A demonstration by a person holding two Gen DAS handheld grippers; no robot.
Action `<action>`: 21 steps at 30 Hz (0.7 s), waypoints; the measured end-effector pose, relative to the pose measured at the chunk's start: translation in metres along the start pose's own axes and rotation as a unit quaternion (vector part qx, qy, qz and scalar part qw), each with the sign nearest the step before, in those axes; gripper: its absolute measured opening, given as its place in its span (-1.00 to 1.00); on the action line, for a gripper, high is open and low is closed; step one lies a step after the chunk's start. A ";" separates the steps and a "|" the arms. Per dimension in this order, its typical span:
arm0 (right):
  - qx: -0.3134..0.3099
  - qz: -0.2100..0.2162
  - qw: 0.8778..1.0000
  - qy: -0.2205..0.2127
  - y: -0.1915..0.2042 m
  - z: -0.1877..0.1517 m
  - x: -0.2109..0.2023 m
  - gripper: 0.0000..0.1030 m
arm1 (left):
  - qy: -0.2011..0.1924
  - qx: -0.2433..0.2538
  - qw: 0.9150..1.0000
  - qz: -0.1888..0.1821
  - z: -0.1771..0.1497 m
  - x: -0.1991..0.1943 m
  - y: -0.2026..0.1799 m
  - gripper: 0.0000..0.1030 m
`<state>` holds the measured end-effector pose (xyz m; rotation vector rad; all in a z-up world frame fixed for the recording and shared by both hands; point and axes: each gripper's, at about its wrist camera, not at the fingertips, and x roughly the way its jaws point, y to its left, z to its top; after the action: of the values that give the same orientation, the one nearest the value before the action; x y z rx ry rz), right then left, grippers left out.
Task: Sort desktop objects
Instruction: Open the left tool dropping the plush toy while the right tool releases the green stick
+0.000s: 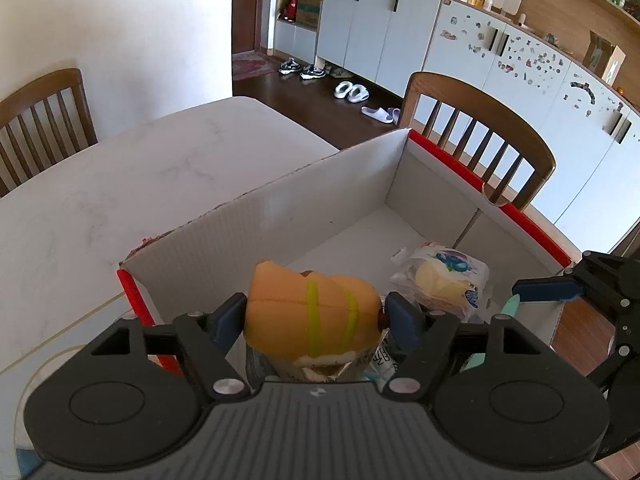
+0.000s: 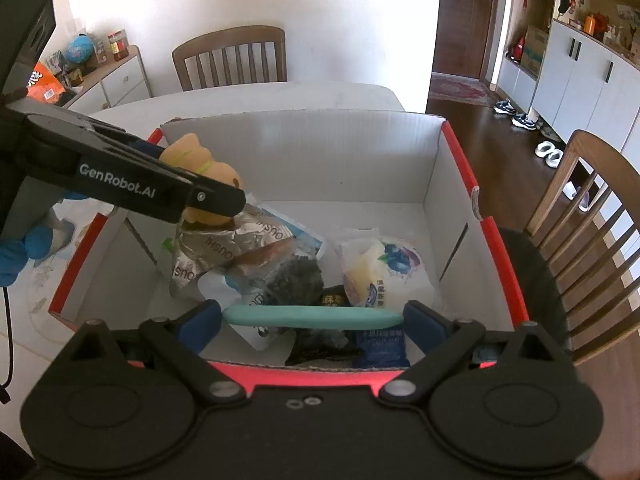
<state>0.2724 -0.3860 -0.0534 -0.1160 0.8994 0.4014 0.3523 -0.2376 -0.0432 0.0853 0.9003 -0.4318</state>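
A squishy hot dog toy sits between the blue pads of my left gripper, low over the near-left corner of the red and white cardboard box. The jaws stand a little off its ends, and the toy rests on a silver foil packet. My right gripper is shut end to end on a teal stick above the box's near edge. Beside the stick lies a wrapped bread roll.
Several dark and blue snack packets fill the box's near half; its far half is bare. The box stands on a white marble table. Wooden chairs stand at the table's far side and right. A gloved hand holds the left gripper.
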 end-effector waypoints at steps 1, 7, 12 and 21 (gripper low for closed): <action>0.001 0.002 1.000 -0.002 -0.001 0.000 -0.001 0.90 | -0.001 0.000 1.000 0.000 0.000 -0.001 0.000 0.47; -0.001 0.009 1.000 -0.018 0.001 0.002 -0.011 0.95 | -0.006 0.003 1.000 0.005 -0.003 -0.009 -0.001 0.60; -0.004 0.007 1.000 -0.027 0.004 0.004 -0.016 0.97 | -0.018 -0.004 1.000 0.003 -0.004 -0.019 0.002 0.64; -0.001 0.006 0.999 -0.048 0.008 0.001 -0.037 0.97 | -0.045 -0.009 0.999 -0.016 -0.007 -0.048 -0.006 0.64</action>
<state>0.2501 -0.3892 -0.0234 -0.0923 0.8061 0.4148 0.3188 -0.2252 -0.0103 0.0355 0.8182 -0.4545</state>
